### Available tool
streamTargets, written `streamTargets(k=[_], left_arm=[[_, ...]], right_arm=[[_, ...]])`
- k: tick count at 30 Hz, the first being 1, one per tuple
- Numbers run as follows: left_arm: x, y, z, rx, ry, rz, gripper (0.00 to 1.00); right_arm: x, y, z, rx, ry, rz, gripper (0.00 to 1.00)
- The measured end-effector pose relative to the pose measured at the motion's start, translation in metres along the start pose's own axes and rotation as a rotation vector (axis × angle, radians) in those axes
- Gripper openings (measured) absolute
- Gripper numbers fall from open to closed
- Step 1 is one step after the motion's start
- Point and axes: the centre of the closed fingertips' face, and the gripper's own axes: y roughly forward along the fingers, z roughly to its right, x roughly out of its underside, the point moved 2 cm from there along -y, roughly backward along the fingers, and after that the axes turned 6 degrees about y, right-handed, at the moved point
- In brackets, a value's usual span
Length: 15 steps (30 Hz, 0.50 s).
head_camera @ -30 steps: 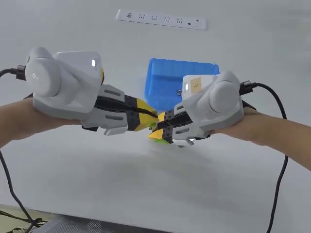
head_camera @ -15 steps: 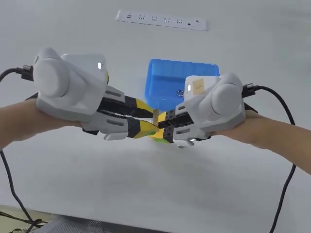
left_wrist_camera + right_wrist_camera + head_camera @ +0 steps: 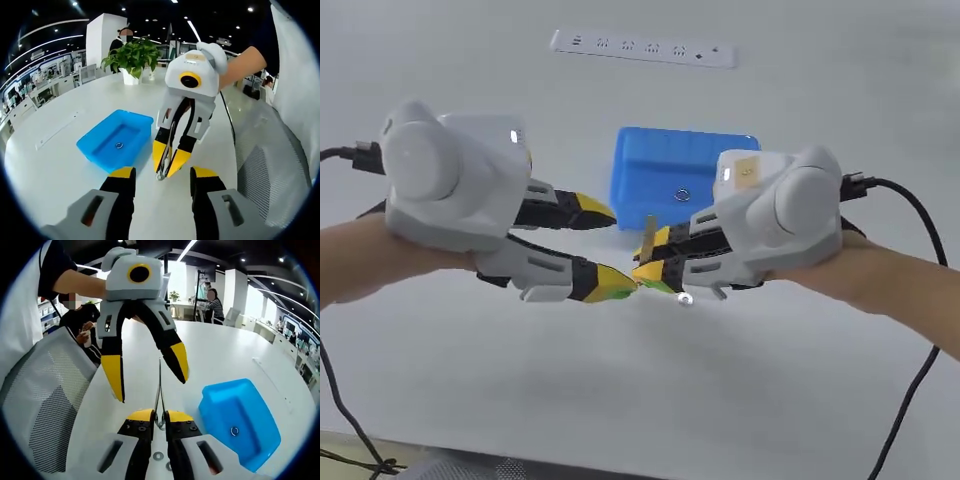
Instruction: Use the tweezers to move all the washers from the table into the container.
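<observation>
Since a second ago the left gripper (image 3: 615, 250) has spread its jaws wide and let go of the tweezers (image 3: 160, 385). The right gripper (image 3: 645, 262) now pinches them alone, its jaws narrow. One washer (image 3: 686, 298) lies on the table (image 3: 620, 390) just below that gripper, and a second washer (image 3: 682, 195) already sits in the blue container (image 3: 632, 190) close behind. The right gripper would do well to keep a firm pinch and tilt the tweezers down onto the near washer, once the left gripper is clear.
</observation>
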Motion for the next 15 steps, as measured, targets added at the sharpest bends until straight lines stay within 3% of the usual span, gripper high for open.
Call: streamTargets(k=[3, 5, 6, 8, 11, 13, 15], left_arm=[[0.000, -0.004, 0.000, -0.021, 0.001, -0.003, 0.57], [0.003, -0.006, -0.002, -0.049, -0.020, -0.019, 0.67], [0.006, -0.008, -0.003, -0.068, -0.002, -0.036, 0.70], [0.011, -0.011, -0.002, -0.081, 0.000, -0.053, 0.72], [0.013, -0.014, 0.001, -0.083, -0.071, -0.039, 0.73], [0.012, -0.017, 0.000, -0.112, -0.143, -0.013, 0.79], [0.015, -0.020, -0.002, -0.128, -0.148, -0.019, 0.85]], right_arm=[[-0.002, -0.009, -0.003, 0.011, -0.007, 0.000, 0.10], [-0.004, -0.014, -0.004, 0.017, 0.002, 0.010, 0.10], [-0.005, -0.015, -0.005, 0.019, 0.002, 0.012, 0.10], [-0.007, -0.020, -0.005, 0.029, 0.032, 0.031, 0.10], [-0.005, -0.026, -0.001, 0.048, 0.036, 0.038, 0.10], [-0.009, -0.033, -0.001, 0.051, 0.040, 0.045, 0.10], [-0.012, -0.040, -0.002, 0.054, 0.023, 0.041, 0.10]])
